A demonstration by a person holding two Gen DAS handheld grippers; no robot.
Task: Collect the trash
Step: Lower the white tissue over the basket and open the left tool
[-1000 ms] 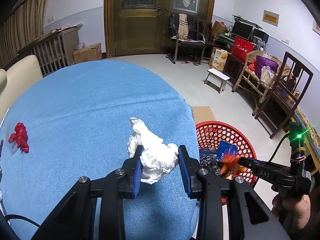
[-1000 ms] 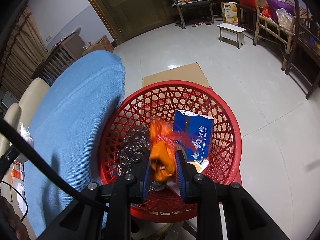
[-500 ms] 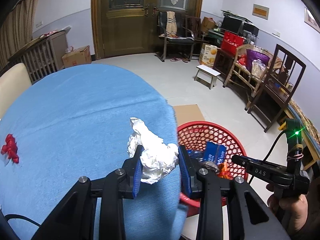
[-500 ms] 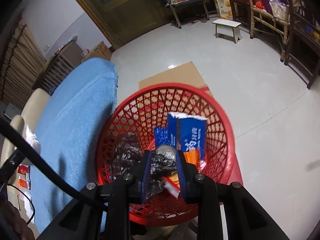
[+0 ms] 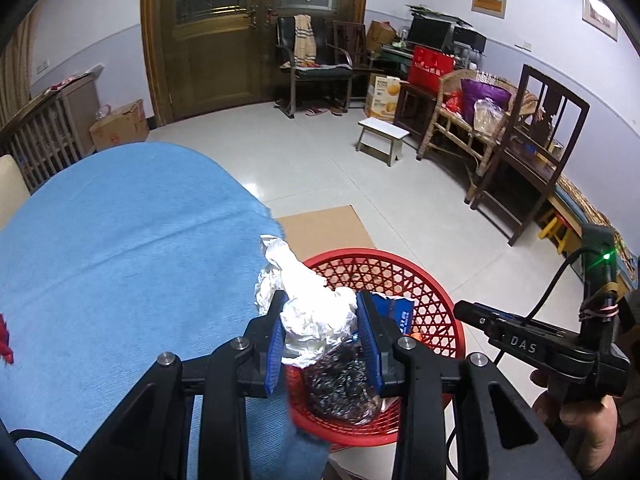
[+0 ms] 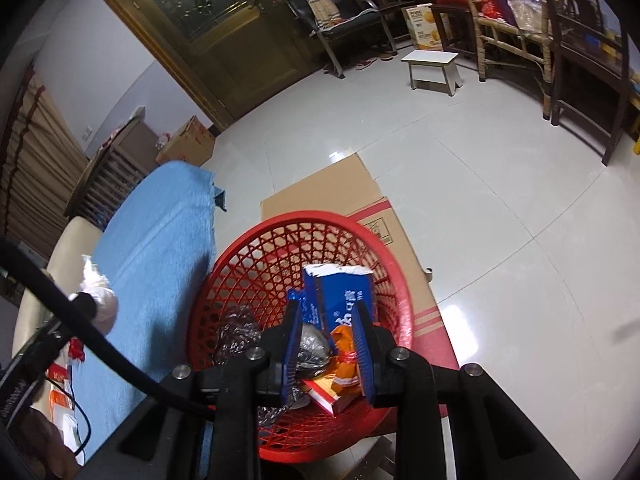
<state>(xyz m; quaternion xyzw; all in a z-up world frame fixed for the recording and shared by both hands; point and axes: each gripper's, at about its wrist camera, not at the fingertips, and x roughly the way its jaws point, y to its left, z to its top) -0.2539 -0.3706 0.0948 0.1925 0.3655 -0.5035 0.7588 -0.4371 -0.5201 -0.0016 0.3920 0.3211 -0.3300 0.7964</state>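
My left gripper (image 5: 322,332) is shut on a crumpled white paper wad (image 5: 310,304) and holds it over the near rim of the red mesh basket (image 5: 420,280), at the edge of the blue-clothed table (image 5: 120,248). My right gripper (image 6: 326,336) is open and empty above the basket (image 6: 256,264). In the basket lie a blue carton (image 6: 340,296), an orange wrapper (image 6: 346,356), a foil ball (image 6: 312,344) and dark crumpled plastic (image 6: 236,332). The right gripper also shows in the left wrist view (image 5: 464,308), to the right of the basket.
Flattened cardboard (image 6: 320,196) lies under and behind the basket. A red scrap (image 5: 4,344) lies on the table at far left. A white stool (image 5: 382,136), chairs (image 5: 528,152) and a wicker bench (image 5: 468,120) stand around the tiled floor.
My left gripper has carried the paper wad right, from over the table to over the basket. My right gripper has let go of the orange wrapper, which now lies in the basket.
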